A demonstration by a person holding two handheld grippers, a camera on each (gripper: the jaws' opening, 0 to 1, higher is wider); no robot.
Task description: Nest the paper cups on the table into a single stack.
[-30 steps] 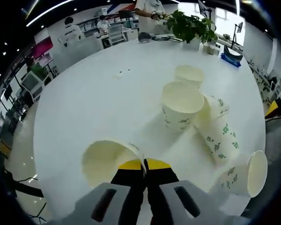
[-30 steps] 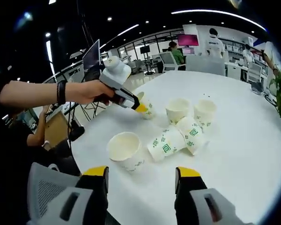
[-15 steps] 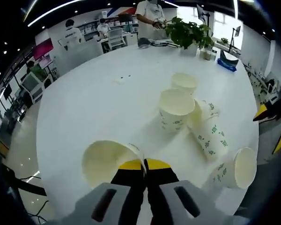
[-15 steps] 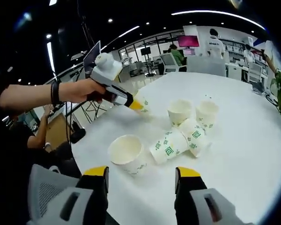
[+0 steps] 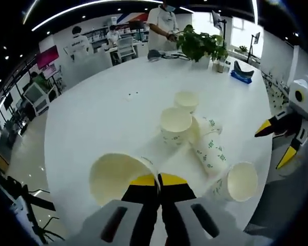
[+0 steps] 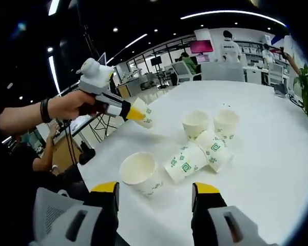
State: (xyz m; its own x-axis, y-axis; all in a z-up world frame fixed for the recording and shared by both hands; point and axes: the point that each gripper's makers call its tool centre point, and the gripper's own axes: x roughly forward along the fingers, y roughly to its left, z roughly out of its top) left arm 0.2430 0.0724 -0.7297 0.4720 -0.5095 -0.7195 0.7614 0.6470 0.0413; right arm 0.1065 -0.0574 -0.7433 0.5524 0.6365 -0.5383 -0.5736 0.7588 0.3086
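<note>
Paper cups with green printed marks sit on a round white table (image 6: pixel 277 154). The left gripper (image 5: pixel 158 180) has its yellow-tipped jaws pinched on the rim of a held cup (image 5: pixel 118 176), whose open cream inside faces the left gripper view's camera. The right gripper view shows that same cup (image 6: pixel 142 113) from outside, raised clear of the table in a person's hand (image 6: pixel 72 105). The right gripper (image 6: pixel 155 188) hangs released, jaws spread wide with nothing between them.

On the table, two upright cups (image 6: pixel 195 123) stand close together, two tipped cups (image 6: pixel 187 161) lie on their sides just beside them, and one lone cup (image 6: pixel 138 172) stands nearest the right gripper.

The left gripper view also shows a leafy potted plant (image 5: pixel 200 43) at the table's far edge, and people standing beyond it.
</note>
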